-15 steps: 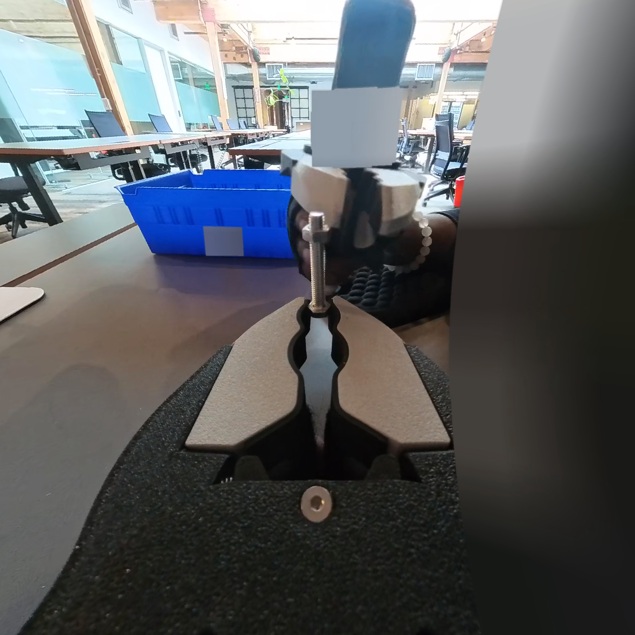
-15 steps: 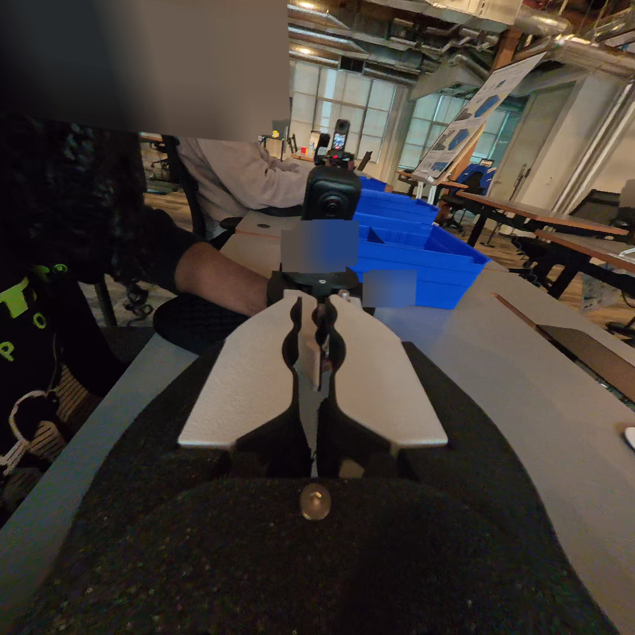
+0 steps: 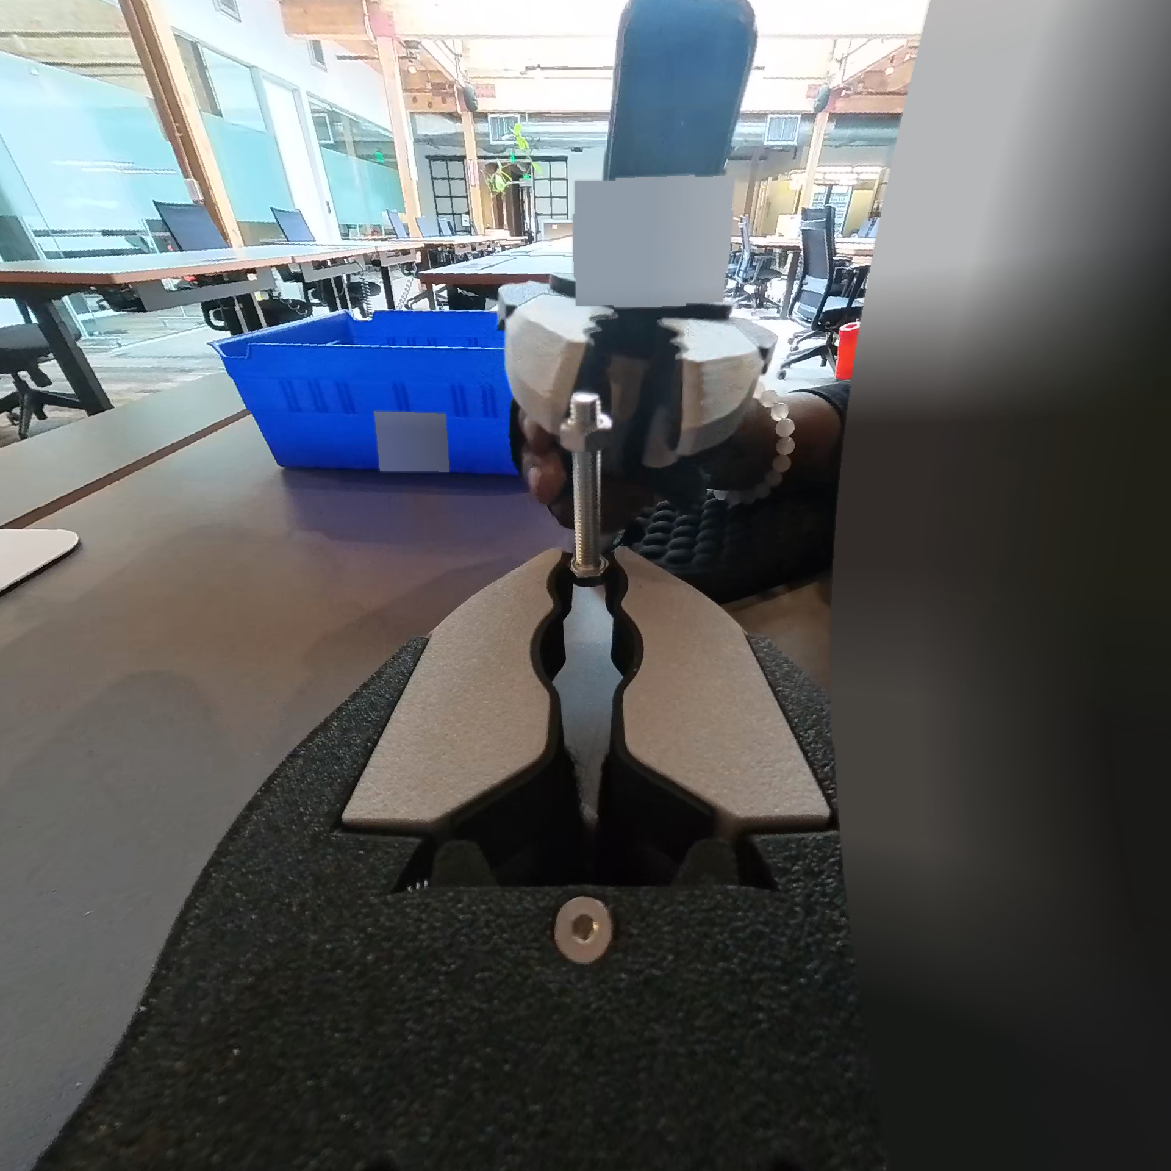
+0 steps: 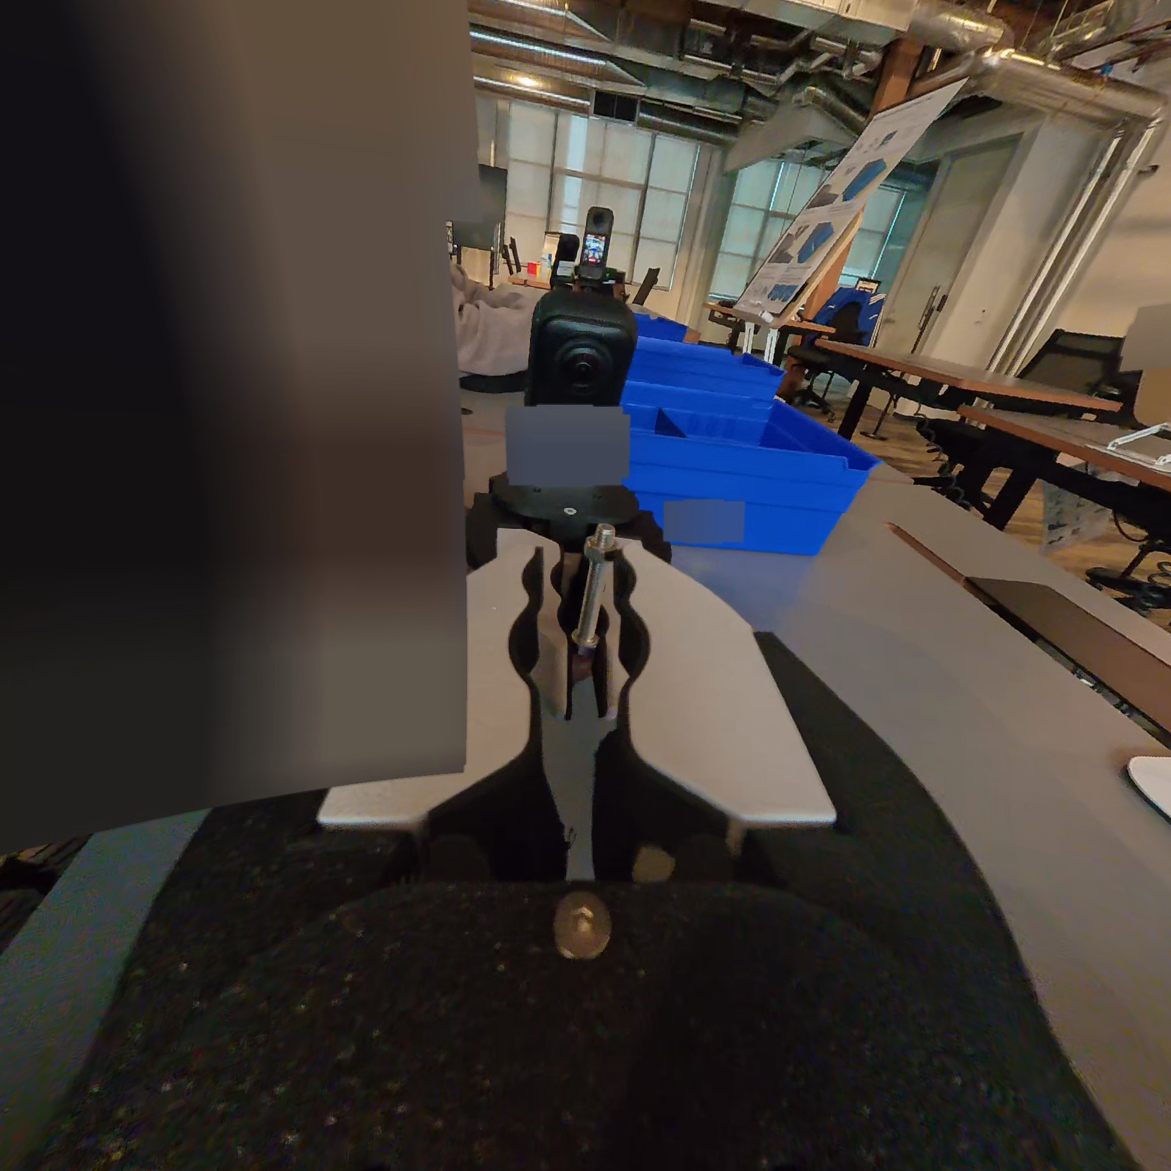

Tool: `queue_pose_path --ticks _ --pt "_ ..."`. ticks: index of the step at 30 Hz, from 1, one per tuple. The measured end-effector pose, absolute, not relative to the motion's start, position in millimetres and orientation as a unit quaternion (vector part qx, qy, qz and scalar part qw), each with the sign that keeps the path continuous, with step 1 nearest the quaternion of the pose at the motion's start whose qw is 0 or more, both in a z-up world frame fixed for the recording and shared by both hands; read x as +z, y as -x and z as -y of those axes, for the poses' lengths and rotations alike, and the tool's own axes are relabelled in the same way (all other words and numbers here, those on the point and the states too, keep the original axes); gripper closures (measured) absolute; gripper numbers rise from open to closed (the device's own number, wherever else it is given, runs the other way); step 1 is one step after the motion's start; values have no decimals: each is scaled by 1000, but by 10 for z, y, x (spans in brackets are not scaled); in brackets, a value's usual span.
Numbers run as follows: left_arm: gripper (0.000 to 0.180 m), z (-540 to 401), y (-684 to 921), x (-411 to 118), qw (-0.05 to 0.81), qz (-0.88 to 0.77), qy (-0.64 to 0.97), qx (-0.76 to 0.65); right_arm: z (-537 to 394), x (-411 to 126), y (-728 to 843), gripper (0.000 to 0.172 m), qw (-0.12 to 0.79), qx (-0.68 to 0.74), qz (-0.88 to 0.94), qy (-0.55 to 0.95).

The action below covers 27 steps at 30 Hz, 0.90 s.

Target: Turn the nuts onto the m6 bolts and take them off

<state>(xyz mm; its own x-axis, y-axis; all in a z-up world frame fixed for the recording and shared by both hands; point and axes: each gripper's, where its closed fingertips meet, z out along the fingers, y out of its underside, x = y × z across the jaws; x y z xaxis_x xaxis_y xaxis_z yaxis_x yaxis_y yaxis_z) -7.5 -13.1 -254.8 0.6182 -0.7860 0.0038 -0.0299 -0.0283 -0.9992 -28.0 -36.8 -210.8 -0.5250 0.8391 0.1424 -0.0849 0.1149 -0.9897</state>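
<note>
My left gripper (image 3: 588, 561) is shut on the head of a silver bolt (image 3: 586, 494) and holds it upright above the dark table (image 3: 190, 602). A silver nut (image 3: 586, 431) sits on the thread near the bolt's top end. My right gripper (image 3: 633, 380) faces it from beyond, fingertips at nut height. In the right wrist view the bolt (image 4: 592, 595) stands between my right gripper's (image 4: 573, 548) parted fingers. There the nut (image 4: 602, 550) lies by the right fingertip, with a gap to the left one. The right gripper is open.
A blue bin (image 3: 355, 393) stands on the table behind the bolt; it also shows in the right wrist view (image 4: 760, 481). A white flat object (image 3: 31, 551) lies at the table's left edge. A hand with a bead bracelet (image 3: 779, 443) holds the right gripper. My right fingertips sit around 5 centimeters from my left ones.
My right gripper's fingers, nearly together around the bolt's top half a second ago, have parted. The left gripper still holds the bolt upright in the same place.
</note>
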Motion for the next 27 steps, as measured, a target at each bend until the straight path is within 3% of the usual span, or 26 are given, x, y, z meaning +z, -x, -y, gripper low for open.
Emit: queue_pose_path --ticks 6,10,17,27 --pt "171 131 77 -2547 622 -314 650 -304 437 -2125 239 164 373 598 651 281" --pt "171 131 77 -2545 623 -313 650 -304 382 -2086 239 163 390 595 643 283" --pt "171 134 71 -2551 621 -316 650 -303 320 -2092 311 131 395 596 629 306" --pt "171 132 76 -2548 622 -314 650 -303 366 -2120 268 154 382 593 644 297"
